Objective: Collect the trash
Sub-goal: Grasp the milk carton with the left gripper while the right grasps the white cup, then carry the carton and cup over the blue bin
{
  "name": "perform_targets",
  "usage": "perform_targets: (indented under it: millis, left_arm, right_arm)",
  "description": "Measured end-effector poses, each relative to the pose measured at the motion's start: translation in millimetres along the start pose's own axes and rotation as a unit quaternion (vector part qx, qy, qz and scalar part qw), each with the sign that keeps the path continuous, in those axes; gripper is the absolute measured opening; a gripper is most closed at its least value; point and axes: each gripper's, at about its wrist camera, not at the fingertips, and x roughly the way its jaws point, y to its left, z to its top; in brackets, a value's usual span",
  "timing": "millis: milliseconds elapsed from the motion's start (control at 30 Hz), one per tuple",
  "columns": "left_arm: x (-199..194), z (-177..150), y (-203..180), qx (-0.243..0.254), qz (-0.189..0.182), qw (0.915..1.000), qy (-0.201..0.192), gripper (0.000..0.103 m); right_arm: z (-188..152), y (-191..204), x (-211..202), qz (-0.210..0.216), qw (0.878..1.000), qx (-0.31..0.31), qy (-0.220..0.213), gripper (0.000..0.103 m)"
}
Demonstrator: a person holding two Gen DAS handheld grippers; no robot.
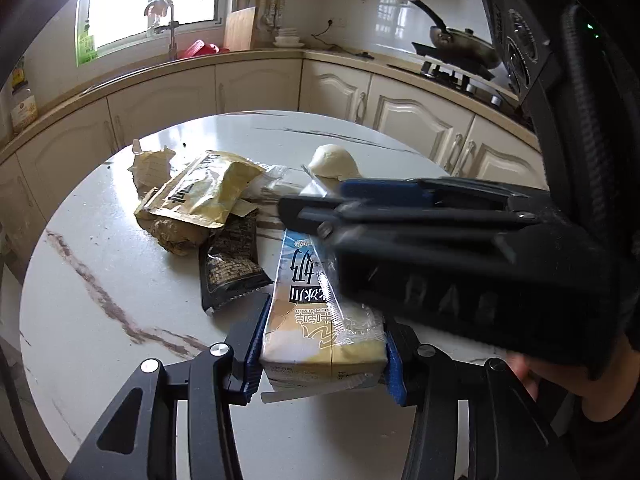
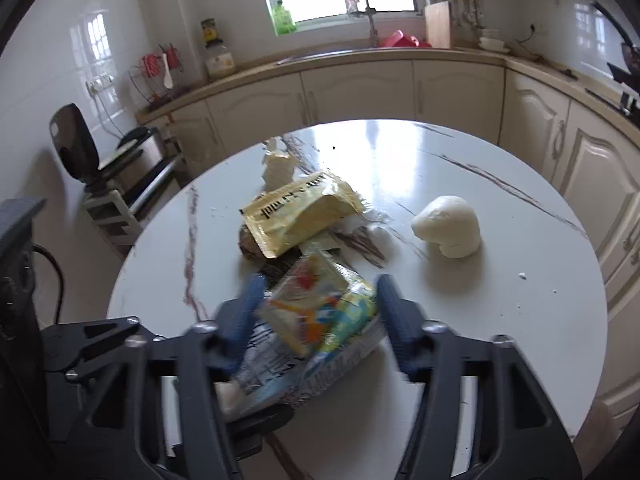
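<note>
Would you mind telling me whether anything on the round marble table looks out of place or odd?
Yes: crumpled snack wrappers lie heaped mid-table, topped by a torn-open yellow foil pouch, and a lone white dough-like lump sits apart on the white marble table.

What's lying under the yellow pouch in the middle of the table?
Under the yellow pouch lie a crumpled brownish wad and the upper end of a dark wrapper, with a clear wrapper at its far side. Anything else beneath is covered.

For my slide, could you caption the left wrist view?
Left gripper clamps a milk carton above the marble table.
</note>
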Motion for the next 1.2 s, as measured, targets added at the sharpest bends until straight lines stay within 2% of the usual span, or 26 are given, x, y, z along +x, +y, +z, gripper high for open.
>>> perform_targets:
  millis: [33,100,267,467,700,800,967,1200]
  left_arm:
    - [0,1,-1,0.0,0.0,1.0,0.0,0.045]
    - [-2,0,-3,0.0,-0.002,1.0,-0.001,0.045]
    - [-7,-2,-2,-0.008,-0.003,1.0,-0.005,0.045]
    - [-21,-1,5,-0.028,-0.003,0.9993,-0.023,0.045]
    - [-58,-10,20,-0.053,-0.001,0.9964,-0.067,0.045]
    - [-85,-19,34,-0.068,0.017,0.9931,-0.094,0.045]
    - [-135,-44,62,-0.087,0.07,0.9848,-0.133,0.045]
    - [-189,-107,119,-0.146,0.135,0.9683,-0.151,0.045]
  right_arm:
    - [0,-2,-1,0.006,1.0,0.005,0.004,0.029]
    - [-1,-4,-3,-0.005,1.0,0.001,0.004,0.029]
    - [-2,-14,-14,0.004,1.0,0.015,-0.008,0.023]
    - [-3,-19,-28,0.004,0.999,0.03,-0.02,0.022]
    - [1,-10,-51,0.013,0.999,0.035,-0.039,0.022]
    - [7,12,-62,0.023,0.998,0.018,-0.052,0.022]
    - [16,66,-71,0.059,0.996,-0.02,-0.065,0.021]
    - [15,175,-45,0.137,0.986,-0.087,-0.04,0.021]
